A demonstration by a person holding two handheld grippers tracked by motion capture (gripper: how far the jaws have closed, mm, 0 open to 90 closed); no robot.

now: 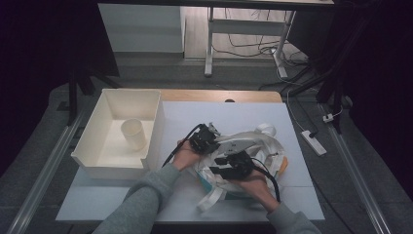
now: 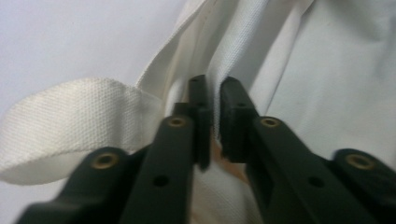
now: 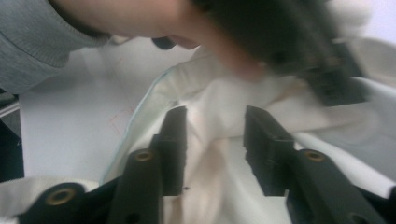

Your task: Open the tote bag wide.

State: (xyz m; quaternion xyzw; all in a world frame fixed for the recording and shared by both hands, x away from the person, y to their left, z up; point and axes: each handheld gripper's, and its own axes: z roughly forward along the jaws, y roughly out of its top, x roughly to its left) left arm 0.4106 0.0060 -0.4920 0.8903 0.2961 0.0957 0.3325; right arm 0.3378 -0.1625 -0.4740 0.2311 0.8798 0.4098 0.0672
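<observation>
We find a table (image 1: 302,204) under a white cover, with a large white bin (image 1: 109,105) standing at its left edge. A pale paper cup (image 1: 133,134) stands inside the bin, near its right wall. To the right of the bin, near the table's middle, lies a white cloth tote bag (image 1: 265,146), crumpled, with an orange patch at its right side and a handle strap (image 2: 70,121) looping free beside it.

Both hands work over the bag. The left gripper (image 1: 214,138) sits at the bag's upper left edge. In the left gripper view its jaws stand narrow, with a fold of the bag's cloth running up through the slim gap; we cannot tell whether the pads press on it.

The right gripper (image 1: 221,165) lies just below the left one, over the bag's opening. In the right gripper view its jaws stand moderately apart, astride loose cloth and not pinching it.
</observation>
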